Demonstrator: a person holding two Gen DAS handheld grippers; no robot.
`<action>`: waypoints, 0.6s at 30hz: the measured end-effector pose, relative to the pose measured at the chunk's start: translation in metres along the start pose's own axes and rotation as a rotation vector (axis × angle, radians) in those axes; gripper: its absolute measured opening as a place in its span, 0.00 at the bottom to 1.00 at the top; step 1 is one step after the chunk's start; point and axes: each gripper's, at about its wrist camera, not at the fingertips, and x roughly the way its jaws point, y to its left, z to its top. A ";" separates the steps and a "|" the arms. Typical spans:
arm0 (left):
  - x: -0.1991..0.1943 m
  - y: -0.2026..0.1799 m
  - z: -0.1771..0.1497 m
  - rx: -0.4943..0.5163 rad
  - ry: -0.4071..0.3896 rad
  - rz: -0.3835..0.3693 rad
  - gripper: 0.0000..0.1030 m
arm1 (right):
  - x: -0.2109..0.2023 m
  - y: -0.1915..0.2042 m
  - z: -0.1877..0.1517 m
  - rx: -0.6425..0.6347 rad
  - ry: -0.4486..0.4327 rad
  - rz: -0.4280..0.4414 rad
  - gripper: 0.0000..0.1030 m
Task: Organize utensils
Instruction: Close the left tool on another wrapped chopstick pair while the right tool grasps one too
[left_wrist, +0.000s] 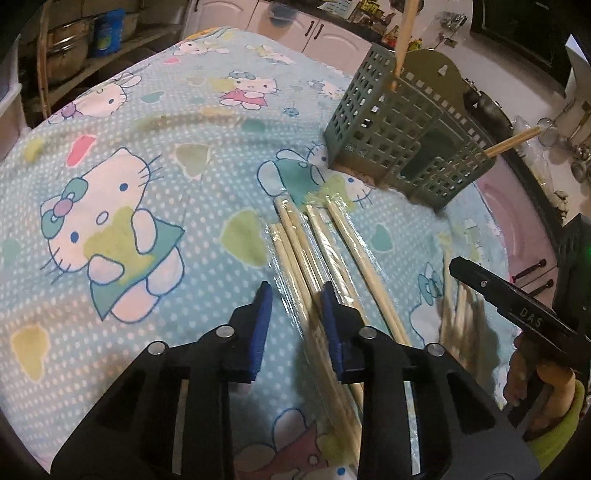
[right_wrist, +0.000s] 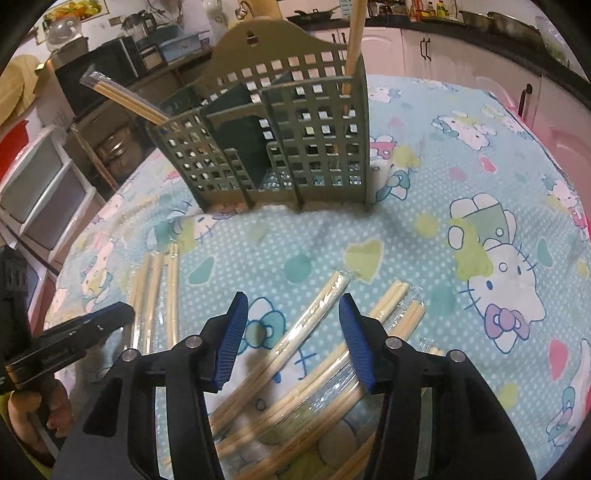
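A green slotted utensil holder stands on the Hello Kitty cloth, with wrapped chopsticks sticking out of its left side and one upright at its right corner. Several plastic-wrapped wooden chopstick pairs lie before my left gripper, which is open just above them. Another heap of wrapped chopsticks lies under my right gripper, which is open and empty. The right gripper shows in the left wrist view, the left gripper in the right wrist view.
The patterned blue cloth covers the table. A pink surface lies past its right edge. Kitchen cabinets, shelves with pots and white drawers surround the table.
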 end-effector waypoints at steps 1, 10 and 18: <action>0.001 0.000 0.002 0.001 0.001 0.007 0.18 | 0.002 0.000 0.001 0.004 0.007 0.001 0.48; 0.012 0.002 0.022 0.001 0.006 0.051 0.18 | 0.019 -0.008 0.007 0.038 0.047 0.002 0.47; 0.018 0.006 0.035 -0.018 -0.006 0.017 0.07 | 0.024 -0.015 0.014 0.073 0.050 0.012 0.40</action>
